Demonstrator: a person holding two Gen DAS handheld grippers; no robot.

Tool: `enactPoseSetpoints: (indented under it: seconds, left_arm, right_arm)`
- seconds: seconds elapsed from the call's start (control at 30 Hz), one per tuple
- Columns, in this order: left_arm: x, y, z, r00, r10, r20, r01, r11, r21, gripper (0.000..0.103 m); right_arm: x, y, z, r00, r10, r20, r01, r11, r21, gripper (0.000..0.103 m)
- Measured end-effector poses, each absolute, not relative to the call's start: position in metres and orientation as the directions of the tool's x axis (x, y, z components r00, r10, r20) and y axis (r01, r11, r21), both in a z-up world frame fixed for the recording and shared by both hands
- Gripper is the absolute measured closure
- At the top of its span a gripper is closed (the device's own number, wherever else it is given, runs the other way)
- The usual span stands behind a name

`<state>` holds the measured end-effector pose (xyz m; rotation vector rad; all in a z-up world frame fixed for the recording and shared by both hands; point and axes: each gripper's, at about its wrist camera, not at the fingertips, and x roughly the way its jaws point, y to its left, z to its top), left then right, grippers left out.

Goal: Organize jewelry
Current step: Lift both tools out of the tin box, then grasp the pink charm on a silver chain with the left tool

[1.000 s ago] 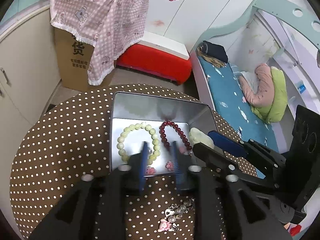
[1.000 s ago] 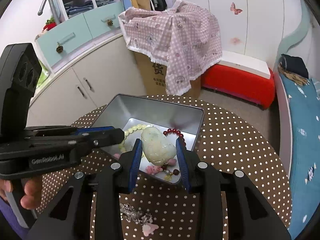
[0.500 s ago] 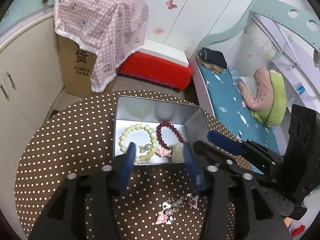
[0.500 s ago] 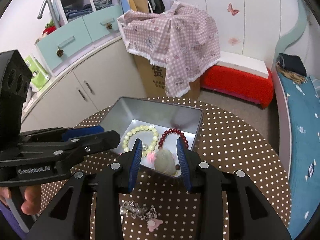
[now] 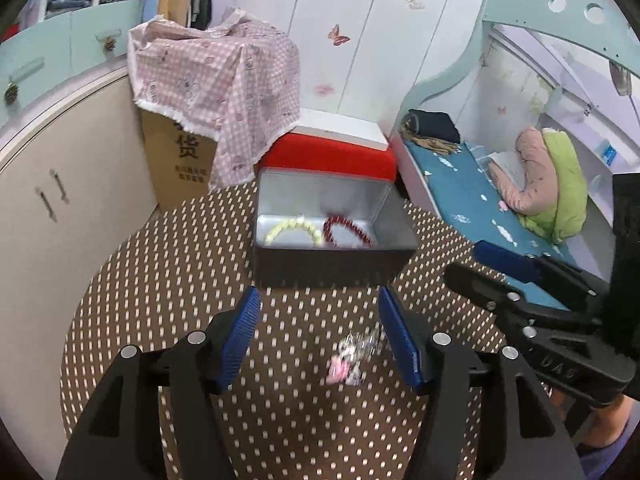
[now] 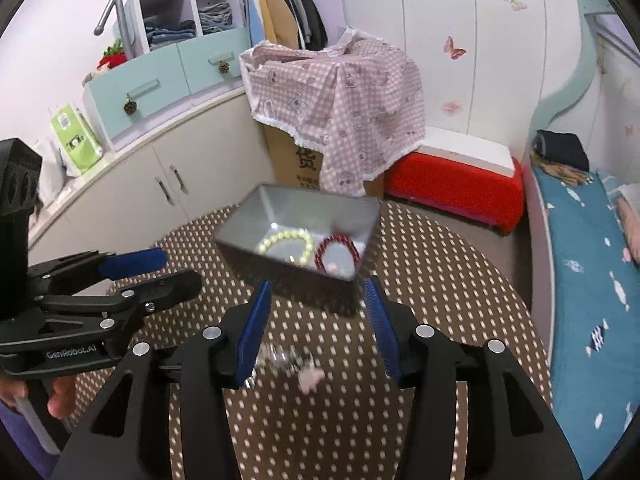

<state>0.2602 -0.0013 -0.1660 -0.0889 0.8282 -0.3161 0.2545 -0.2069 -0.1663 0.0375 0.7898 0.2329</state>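
A grey metal tin (image 5: pixel 332 268) (image 6: pixel 280 208) stands on the brown polka-dot table. Inside it lie a pale green bead bracelet (image 5: pixel 294 230) (image 6: pixel 286 246) and a dark red bead bracelet (image 5: pixel 348 232) (image 6: pixel 338 250). A small pile of silver and pink charm jewelry (image 5: pixel 352 356) (image 6: pixel 292 364) lies on the cloth in front of the tin. My left gripper (image 5: pixel 320 340) is open and empty, above the table short of the tin, the pile near its right finger. My right gripper (image 6: pixel 318 328) is open and empty, over the pile.
The round table (image 5: pixel 160 280) has a brown dotted cloth. Beyond it stand a cardboard box under a pink checked cloth (image 5: pixel 216 92), a red bench (image 5: pixel 328 156), white cabinets (image 5: pixel 60 184) and a bed (image 5: pixel 480 200) on the right.
Both grippers drew back from the tin and opened wider. The right gripper let go of the pale jade pendant, which now is out of sight in the tin.
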Motion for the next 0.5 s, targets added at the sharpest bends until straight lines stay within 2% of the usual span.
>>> enactPoseSetpoints:
  seconds: [0.5]
  left_arm:
    - [0.231, -0.039, -0.231, 0.594, -0.221, -0.773, 0.204, 0.971, -0.121, 0.044]
  right_arm:
    - [0.221, -0.234, -0.225, 0.617, 0.219, -0.756, -0.139, 0.976, 0.170, 0.050]
